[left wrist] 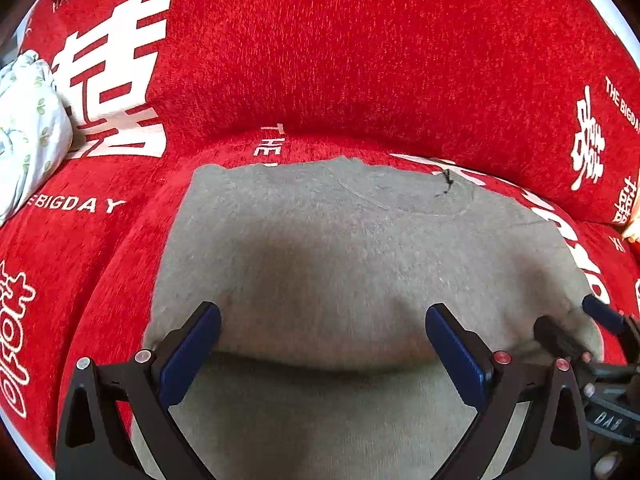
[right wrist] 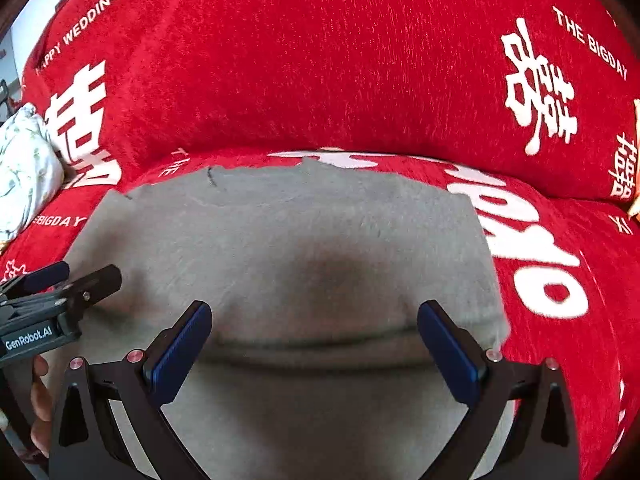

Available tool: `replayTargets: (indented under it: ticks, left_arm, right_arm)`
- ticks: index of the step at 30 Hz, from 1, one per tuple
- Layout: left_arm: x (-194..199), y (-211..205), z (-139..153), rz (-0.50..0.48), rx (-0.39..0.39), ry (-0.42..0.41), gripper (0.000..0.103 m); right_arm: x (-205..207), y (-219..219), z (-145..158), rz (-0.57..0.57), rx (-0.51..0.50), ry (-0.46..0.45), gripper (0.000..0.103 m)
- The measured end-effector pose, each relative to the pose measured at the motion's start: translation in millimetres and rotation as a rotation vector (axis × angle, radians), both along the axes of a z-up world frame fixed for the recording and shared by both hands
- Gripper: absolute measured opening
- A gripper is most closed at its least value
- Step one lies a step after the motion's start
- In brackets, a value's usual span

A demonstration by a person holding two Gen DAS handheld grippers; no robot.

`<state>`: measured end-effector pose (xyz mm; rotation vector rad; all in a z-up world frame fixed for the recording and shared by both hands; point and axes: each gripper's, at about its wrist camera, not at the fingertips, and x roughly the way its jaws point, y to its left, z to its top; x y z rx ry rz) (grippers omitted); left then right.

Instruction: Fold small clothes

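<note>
On red sofa | grey garment beneath spread left gripper

Home: red wedding-print sofa.

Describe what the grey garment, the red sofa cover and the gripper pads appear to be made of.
Grey knitted garment: likely wool or fleece, matte with a fuzzy nap. Red sofa cover with white lettering: chenille-like woven fabric, ribbed pile visible. Blue pads on the left gripper: probably rubber or soft plastic, smooth and dull.
</note>
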<state>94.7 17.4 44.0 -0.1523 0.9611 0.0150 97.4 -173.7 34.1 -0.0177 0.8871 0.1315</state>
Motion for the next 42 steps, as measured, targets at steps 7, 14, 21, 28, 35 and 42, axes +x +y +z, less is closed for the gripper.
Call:
replayTargets:
  ticks: [7, 14, 21, 28, 35, 42]
  left_arm:
    - [-30, -16, -15, -0.067, 0.067, 0.05, 0.103]
    - [-58, -17, -25, -0.068, 0.095, 0.025, 0.103]
    - [-77, -17, -27, -0.071, 0.096, -0.019, 0.103]
    - [-95, -15, -26, -0.074, 0.104, -0.045, 0.103]
    - [-131, -14, -24, -0.094, 0.105, -0.056, 0.103]
    - [-167, -13, -25, -0.125, 0.107, -0.034, 0.103]
  right_arm:
    - [-27, 11, -29, 0.023, -0.08, 0.068, 0.102]
    - [-46, 5, -29, 0.017, -0.075, 0.047, 0.102]
    - [-65, 1, -29, 0.015, -0.071, 0.019, 0.102]
    - [-85, -3, -28, 0.028, -0.071, -0.007, 0.102]
    - [-122, -8, -29, 0.038, -0.073, -0.059, 0.102]
    - [-165, -17, -30, 0.073, -0.088, -0.083, 0.102]
